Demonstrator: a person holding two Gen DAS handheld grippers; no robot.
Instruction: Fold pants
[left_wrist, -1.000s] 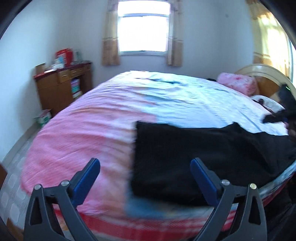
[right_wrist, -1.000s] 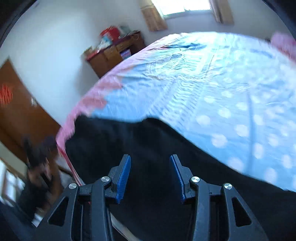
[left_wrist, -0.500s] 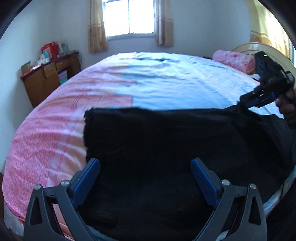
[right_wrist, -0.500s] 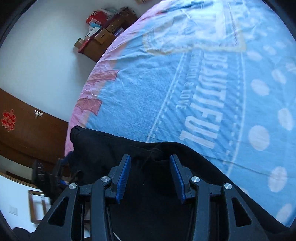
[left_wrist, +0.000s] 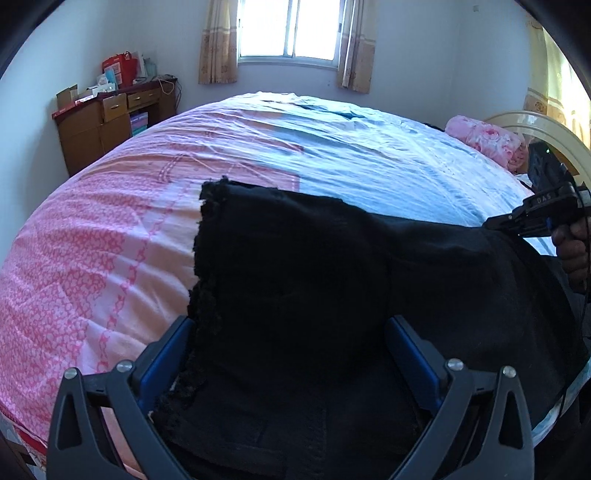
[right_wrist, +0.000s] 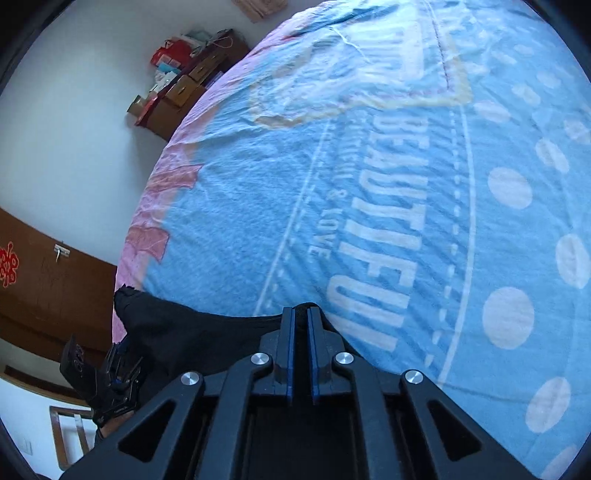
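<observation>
Black pants (left_wrist: 314, 258) lie spread across the near edge of the bed, with a frayed hem on the left. My left gripper (left_wrist: 288, 325) stands open low over that hem end, the dark cloth lying between its wide blue fingers (left_wrist: 166, 350). At the right of the same view a hand holds my right gripper (left_wrist: 495, 223) shut on the pants' far edge. In the right wrist view the right gripper (right_wrist: 300, 312) has its blue pads pinched on a small fold of the pants (right_wrist: 184, 332). The left gripper (right_wrist: 107, 373) shows at the lower left.
The pink and blue bedcover (left_wrist: 92, 258) stretches far beyond the pants. A pink pillow (left_wrist: 487, 142) and a curved headboard (left_wrist: 535, 122) are at the right. A cluttered wooden desk (left_wrist: 110, 122) stands by the left wall, and a brown door (right_wrist: 37, 288) lies beyond the bed corner.
Both grippers came down toward the pants. The right gripper's jaws closed on the pants' far edge. The left gripper moved in over the hem end, still open.
</observation>
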